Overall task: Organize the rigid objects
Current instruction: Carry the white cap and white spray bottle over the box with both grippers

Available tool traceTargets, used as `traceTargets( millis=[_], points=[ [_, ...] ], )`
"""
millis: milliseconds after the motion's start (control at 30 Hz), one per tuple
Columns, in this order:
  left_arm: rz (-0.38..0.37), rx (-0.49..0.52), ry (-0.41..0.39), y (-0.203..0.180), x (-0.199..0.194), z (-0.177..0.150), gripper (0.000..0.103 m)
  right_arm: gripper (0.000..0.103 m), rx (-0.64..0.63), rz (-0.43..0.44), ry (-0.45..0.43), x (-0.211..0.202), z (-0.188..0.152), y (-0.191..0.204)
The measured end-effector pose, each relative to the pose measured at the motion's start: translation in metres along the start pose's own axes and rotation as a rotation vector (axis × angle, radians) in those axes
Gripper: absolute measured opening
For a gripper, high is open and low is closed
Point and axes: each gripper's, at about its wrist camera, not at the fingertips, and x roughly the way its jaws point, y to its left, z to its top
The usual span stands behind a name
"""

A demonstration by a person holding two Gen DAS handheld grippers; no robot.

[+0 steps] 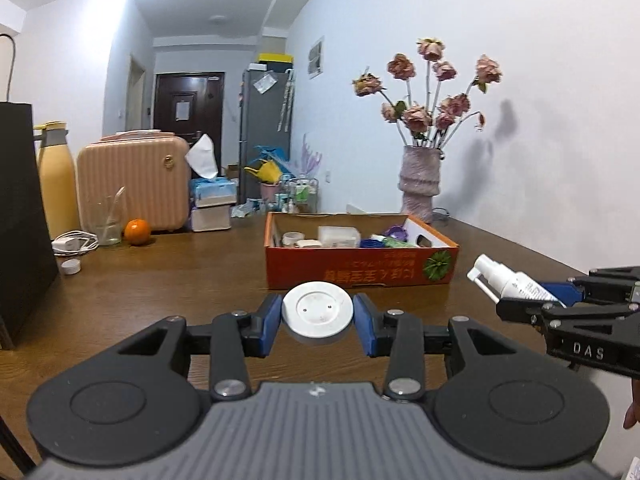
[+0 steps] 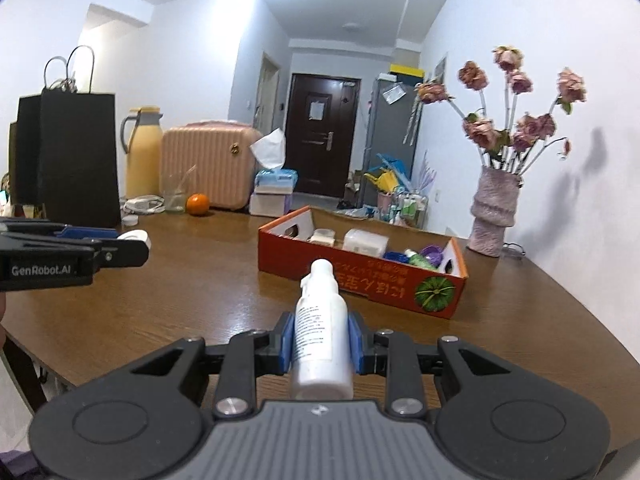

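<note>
My left gripper is shut on a round white disc, held above the brown table just in front of the orange cardboard box. My right gripper is shut on a white spray bottle, nozzle pointing forward toward the orange box. The box holds several small items. In the left wrist view the right gripper with the bottle is at the right. In the right wrist view the left gripper with the disc is at the left.
A pink vase of dried roses stands behind the box by the wall. At the back left are an orange, a glass, a pink case, a yellow flask, a tissue box and a black bag.
</note>
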Motion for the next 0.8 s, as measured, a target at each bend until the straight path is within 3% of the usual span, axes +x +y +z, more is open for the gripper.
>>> traceTargets(
  millis=[233,433,800],
  points=[
    [-0.011,0.020,0.045,-0.007,0.016,-0.008,0.040,0.027,0.023,-0.014,0.001,0.007,-0.001,-0.015],
    [0.026,0.060,0.075,-0.005,0.046,-0.010,0.040,0.027,0.045,-0.019,0.035,0.038,-0.004,-0.030],
    [-0.108,0.012,0.119,0.019,0.157,0.042,0.040,0.027,0.014,0.016,0.070,0.125,0.038,-0.069]
  ],
)
